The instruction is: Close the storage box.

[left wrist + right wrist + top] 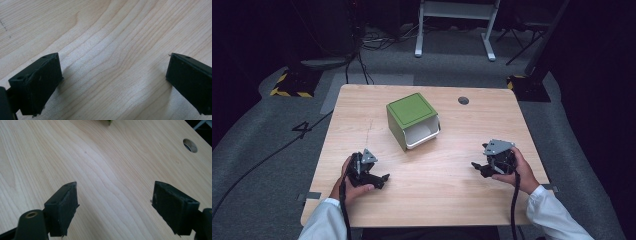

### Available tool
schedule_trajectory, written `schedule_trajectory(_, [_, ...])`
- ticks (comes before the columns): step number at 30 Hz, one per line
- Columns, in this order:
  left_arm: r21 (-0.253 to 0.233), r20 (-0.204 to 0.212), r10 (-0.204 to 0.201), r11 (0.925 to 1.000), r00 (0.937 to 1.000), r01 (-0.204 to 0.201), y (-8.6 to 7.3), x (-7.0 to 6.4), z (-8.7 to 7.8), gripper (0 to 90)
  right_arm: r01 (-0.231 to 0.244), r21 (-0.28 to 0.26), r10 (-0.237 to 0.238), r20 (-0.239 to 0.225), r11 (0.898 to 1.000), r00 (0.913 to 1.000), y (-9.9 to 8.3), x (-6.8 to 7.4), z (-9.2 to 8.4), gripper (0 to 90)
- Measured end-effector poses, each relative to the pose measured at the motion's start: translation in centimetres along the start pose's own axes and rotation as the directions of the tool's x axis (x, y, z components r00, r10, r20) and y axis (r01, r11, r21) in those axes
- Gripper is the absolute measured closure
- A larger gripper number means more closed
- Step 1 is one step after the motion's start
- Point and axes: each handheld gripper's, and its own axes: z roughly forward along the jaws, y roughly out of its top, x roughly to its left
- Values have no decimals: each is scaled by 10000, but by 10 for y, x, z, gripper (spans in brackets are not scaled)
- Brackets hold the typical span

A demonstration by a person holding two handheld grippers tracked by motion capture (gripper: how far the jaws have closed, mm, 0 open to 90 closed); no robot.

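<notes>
1. A person in white sleeves holds a black gripper in each hand over a pale wooden surface (432, 175).
2. The left gripper (382, 178) sits low over the near left part of the surface, with the hand wrapped around its body. Its tips point toward the middle of the surface.
3. In the left gripper view, its two black jaws stand wide apart. Bare wood grain lies between them, and nothing is gripped. It is released, and the tips look close to the wood; I cannot tell whether they touch it.
4. The right gripper (477, 167) is at the near right part of the surface, its tips pointing toward the left gripper.
5. In the right gripper view, its jaws are also spread wide with bare wood between them. It is released and holds nothing.
6. A box (413, 120) with a green lid and a white open front stands ahead of both grippers, farther from the person and roughly between them. It is well apart from each gripper and untouched.
7. A small round hole (190, 145) in the surface lies ahead of the right gripper, off to its right.
</notes>
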Motion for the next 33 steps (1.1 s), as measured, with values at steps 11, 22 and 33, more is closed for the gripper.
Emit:
schedule_trajectory(11, [-16, -16, -10, 10000, 10000, 10, 0, 0, 0, 5, -454, 166, 453, 76, 9988, 9989, -36, -13, -14, 201])
schedule_trajectory(22, [17, 16, -63, 10000, 10000, 63, 0, -1, 0, 5, -1436, 234, 1431, 205, 9894, 9895, -83, -25, -27, 198])
schedule_trajectory(33, [0, -54, -47, 10000, 10000, 47, -1, -1, -1, 5, -3314, -327, 3327, 478, 9429, 9418, -131, -35, -37, 203])
